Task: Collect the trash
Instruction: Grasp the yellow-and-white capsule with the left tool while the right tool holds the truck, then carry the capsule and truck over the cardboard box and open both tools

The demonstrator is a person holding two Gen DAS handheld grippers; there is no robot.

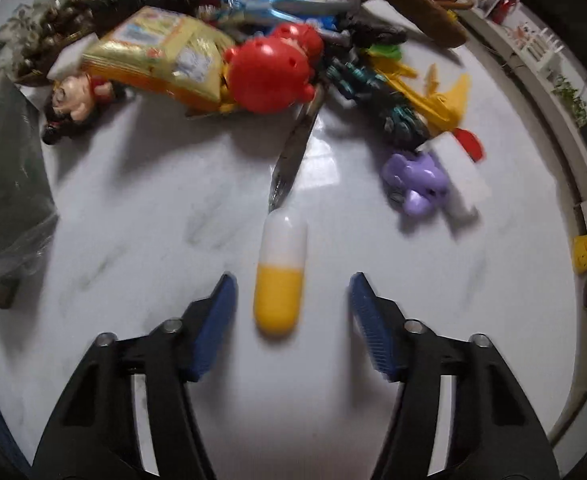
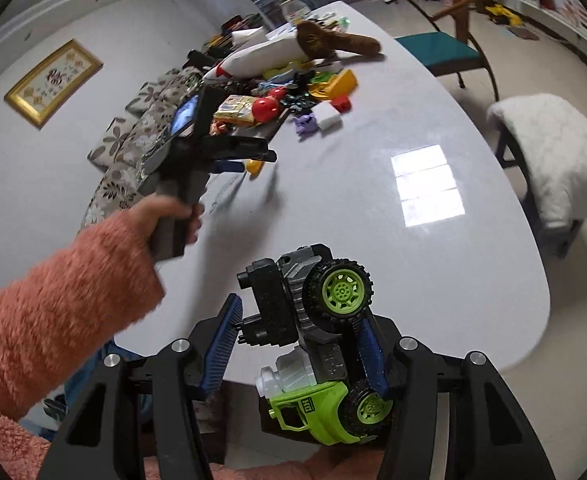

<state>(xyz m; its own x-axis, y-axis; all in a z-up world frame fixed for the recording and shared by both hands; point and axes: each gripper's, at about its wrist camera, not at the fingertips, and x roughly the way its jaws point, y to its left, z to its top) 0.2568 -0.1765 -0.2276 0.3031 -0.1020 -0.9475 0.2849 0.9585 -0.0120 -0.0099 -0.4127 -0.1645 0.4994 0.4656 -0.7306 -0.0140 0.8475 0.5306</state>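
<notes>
Left wrist: the left hand-held gripper point(image 1: 292, 308) is spread wide, nothing gripped; a yellow-and-white capsule point(image 1: 280, 270) lies between its fingers on the bare white surface point(image 1: 153, 208). The snack packet point(image 1: 161, 56) print is blurred.

Right wrist: the right hand-held gripper point(image 2: 299, 354) is clamped on a green toy truck point(image 2: 317, 344) at the surface edge.

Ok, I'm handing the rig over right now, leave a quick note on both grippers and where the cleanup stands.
Left gripper: open, low over the table, its fingers either side of the yellow and white capsule, not gripping it.
Right gripper: shut on the green toy truck, held above the table's near edge.
Done: truck picked up.
Left: drop off the truck, grab the capsule, then clear the pile at the far end: snack bag, red ball toy, purple toy.
</notes>
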